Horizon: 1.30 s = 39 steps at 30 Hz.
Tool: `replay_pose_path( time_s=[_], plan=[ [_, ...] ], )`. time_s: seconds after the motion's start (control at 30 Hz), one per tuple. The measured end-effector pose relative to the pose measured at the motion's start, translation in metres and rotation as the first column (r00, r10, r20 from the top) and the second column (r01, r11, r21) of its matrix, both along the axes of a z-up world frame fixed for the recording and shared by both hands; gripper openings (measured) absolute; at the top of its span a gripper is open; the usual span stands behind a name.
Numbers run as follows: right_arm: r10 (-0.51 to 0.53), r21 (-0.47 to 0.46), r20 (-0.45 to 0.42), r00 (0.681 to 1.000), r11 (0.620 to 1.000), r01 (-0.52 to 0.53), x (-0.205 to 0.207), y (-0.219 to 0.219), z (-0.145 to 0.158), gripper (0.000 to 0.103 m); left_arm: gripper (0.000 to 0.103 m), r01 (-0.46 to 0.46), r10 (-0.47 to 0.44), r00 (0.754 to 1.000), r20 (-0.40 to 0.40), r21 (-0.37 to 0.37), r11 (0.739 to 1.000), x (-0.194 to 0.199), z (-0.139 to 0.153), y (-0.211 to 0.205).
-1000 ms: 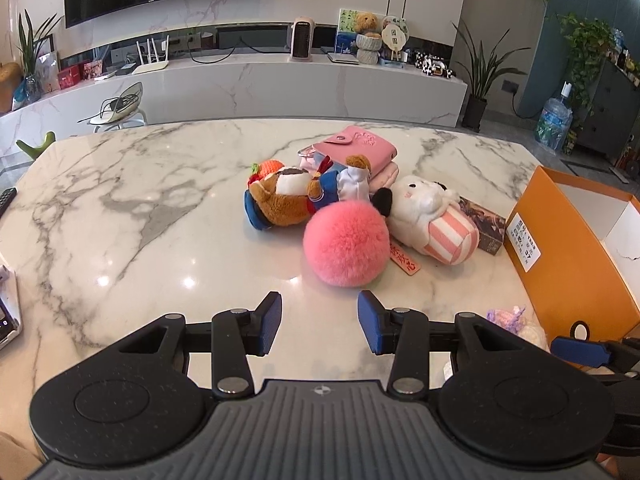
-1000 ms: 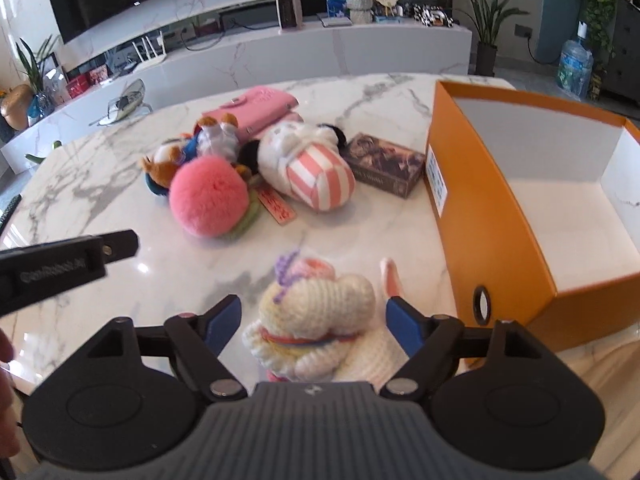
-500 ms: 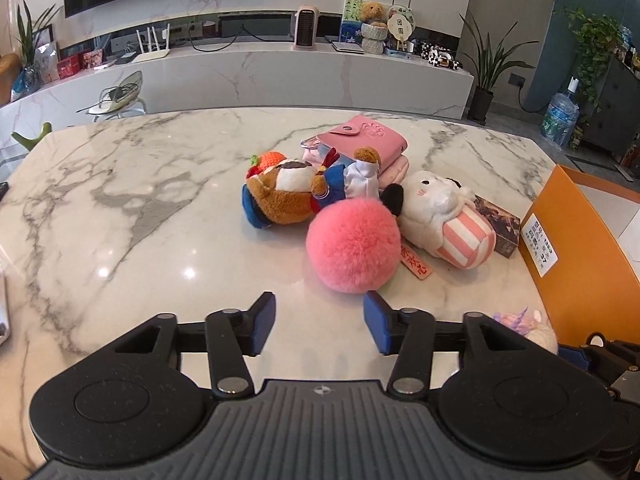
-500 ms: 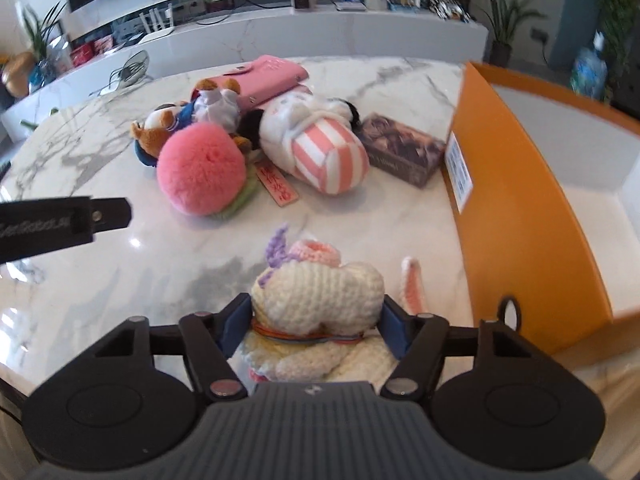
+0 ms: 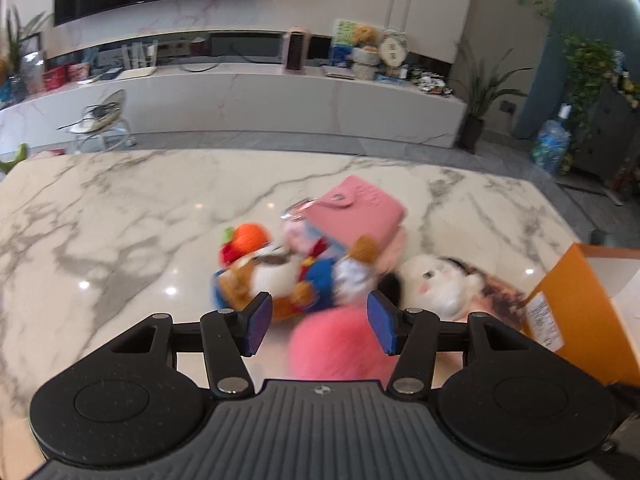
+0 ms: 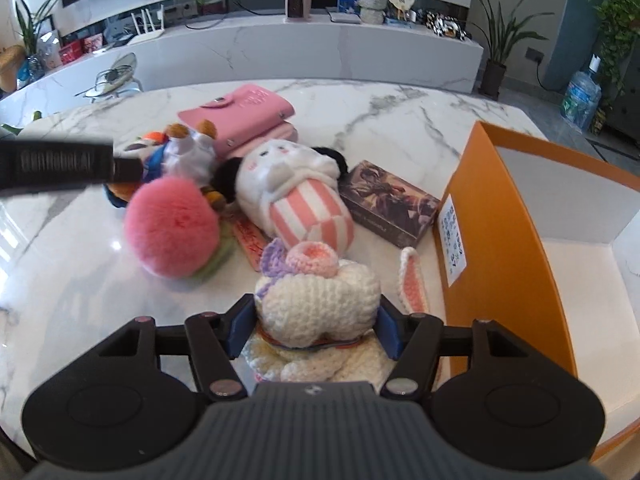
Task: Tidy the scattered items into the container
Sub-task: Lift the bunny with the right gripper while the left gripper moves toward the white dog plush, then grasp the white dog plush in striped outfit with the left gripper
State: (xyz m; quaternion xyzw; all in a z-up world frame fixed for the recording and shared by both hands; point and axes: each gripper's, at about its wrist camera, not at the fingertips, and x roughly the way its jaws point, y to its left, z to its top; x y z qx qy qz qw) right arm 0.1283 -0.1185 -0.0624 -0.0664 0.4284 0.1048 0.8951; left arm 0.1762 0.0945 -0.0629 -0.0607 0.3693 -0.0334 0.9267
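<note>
My right gripper [image 6: 316, 326] is shut on a cream crochet bunny [image 6: 320, 304] with a pink-and-purple top, held just above the table left of the orange box [image 6: 508, 240]. My left gripper [image 5: 320, 328] is open over the pile, with the pink pompom [image 5: 340, 344] just below its jaws; its finger also shows in the right wrist view [image 6: 60, 164]. The pile holds the pompom [image 6: 172, 228], a brown plush in blue [image 5: 280, 280], a white plush with pink stripes [image 6: 296, 196], a pink wallet [image 6: 244, 116] and a dark card box [image 6: 390, 204].
The orange box [image 5: 576, 316] stands open at the table's right edge, white inside. The marble table [image 5: 100, 220] stretches left of the pile. A white console with clutter runs along the back wall [image 6: 320, 44].
My right gripper closed on the crochet bunny and lifted it slightly. My left gripper moved forward over the pile, so the pompom now sits under its jaws.
</note>
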Motion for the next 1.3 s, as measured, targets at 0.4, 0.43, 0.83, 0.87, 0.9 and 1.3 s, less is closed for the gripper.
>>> replay_pose_path(
  time_s=[0.4,0.43,0.83,0.87,0.9,1.3],
  plan=[
    [0.054,-0.004,-0.005,0.999,0.999,-0.054,0.008,-0.017,-0.002,0.065,0.062,0.205,-0.214,0.975,-0.067,-0.121,0.971,0.029,-0.007,-0.067],
    [0.054,0.003,-0.017,0.998,0.999,-0.054,0.007,-0.019,-0.004,0.065,0.062,0.207,-0.217,0.973,-0.083,-0.118,0.971,0.032,-0.008,-0.072],
    [0.119,0.028,-0.023,0.993,0.993,-0.119,0.016,-0.026,-0.007,0.066,0.069,0.165,-0.173,0.932,-0.319,-0.053,0.985,0.065,-0.028,-0.111],
    [0.126,0.021,-0.024,0.992,0.992,-0.126,0.016,-0.024,-0.007,0.066,0.070,0.157,-0.163,0.927,-0.338,-0.045,0.987,0.068,-0.029,-0.112],
    [0.130,0.020,-0.029,0.991,0.991,-0.129,0.017,-0.024,-0.006,0.066,0.070,0.148,-0.153,0.920,-0.360,-0.040,0.988,0.070,-0.031,-0.113],
    [0.138,0.040,-0.091,0.986,0.990,-0.135,0.024,-0.027,-0.003,0.066,0.064,0.130,-0.162,0.892,-0.423,-0.104,0.986,0.068,-0.039,-0.094]
  ],
)
